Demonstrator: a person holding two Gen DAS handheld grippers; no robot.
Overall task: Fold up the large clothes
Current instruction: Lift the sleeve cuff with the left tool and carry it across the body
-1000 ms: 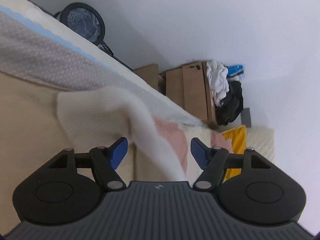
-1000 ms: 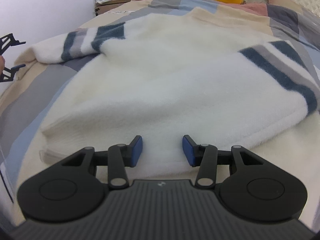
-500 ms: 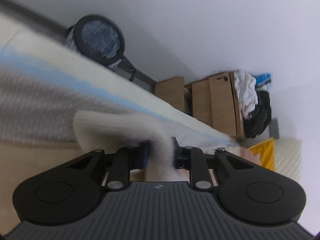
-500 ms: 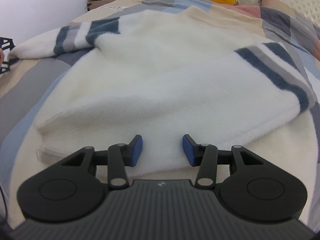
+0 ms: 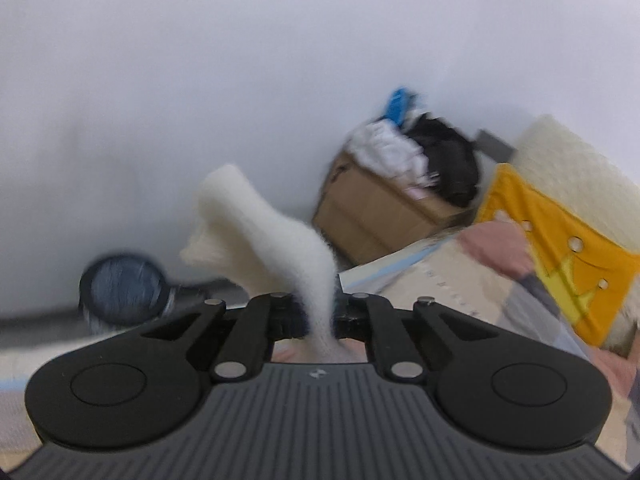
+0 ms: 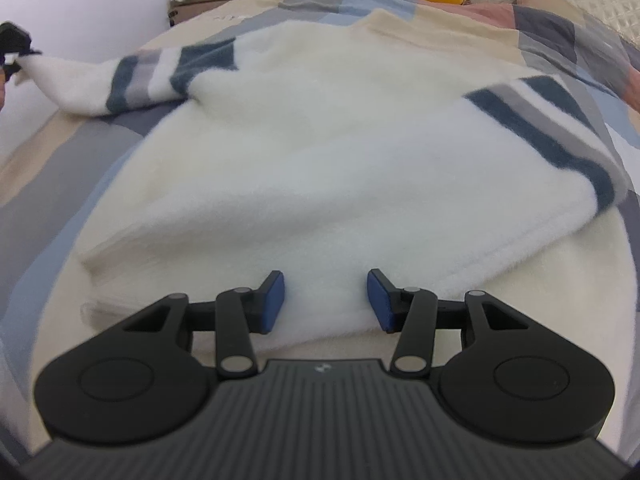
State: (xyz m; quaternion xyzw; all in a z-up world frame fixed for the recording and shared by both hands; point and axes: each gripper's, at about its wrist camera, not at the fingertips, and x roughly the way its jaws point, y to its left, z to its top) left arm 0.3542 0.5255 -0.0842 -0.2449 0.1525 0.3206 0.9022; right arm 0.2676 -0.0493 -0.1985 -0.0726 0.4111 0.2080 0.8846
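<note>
While one sweater (image 6: 320,168) lies, two hand-held grippers (image 6: 326,296).

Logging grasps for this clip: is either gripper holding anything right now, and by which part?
The left gripper is shut on the white fleece sweater, pinching the cuff end of its striped sleeve. The right gripper is open over the hem, holding nothing.
</note>
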